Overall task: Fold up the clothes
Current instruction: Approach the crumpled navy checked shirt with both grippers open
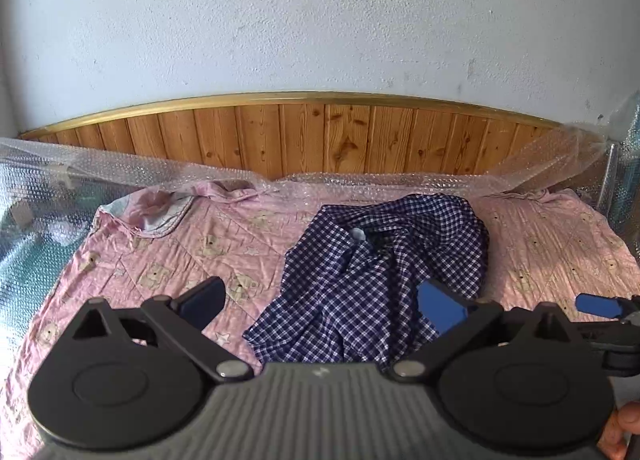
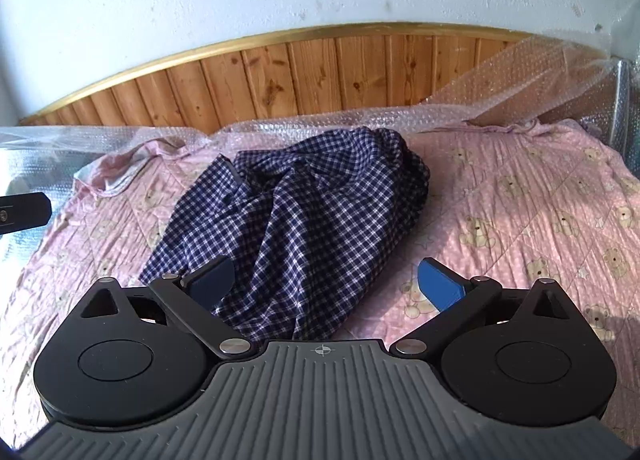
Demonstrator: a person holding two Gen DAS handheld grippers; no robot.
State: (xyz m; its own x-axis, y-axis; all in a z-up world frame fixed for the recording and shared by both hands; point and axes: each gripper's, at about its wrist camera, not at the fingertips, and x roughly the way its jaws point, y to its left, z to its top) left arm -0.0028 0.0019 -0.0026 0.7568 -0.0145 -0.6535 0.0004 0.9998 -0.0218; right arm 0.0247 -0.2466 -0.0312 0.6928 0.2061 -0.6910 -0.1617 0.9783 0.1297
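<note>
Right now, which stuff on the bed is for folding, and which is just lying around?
For the job:
- checked shirt, crumpled in a heap, not yet folded
- left gripper, open, empty
- right gripper, open, empty

Just there:
- pink teddy-bear bedspread under the shirt
- bubble wrap along the far and side edges
- wooden headboard

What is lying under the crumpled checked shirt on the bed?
The checked shirt lies on a pink bear-print quilt, which shows all around it. Whatever is beneath the heap itself is covered and cannot be seen.
</note>
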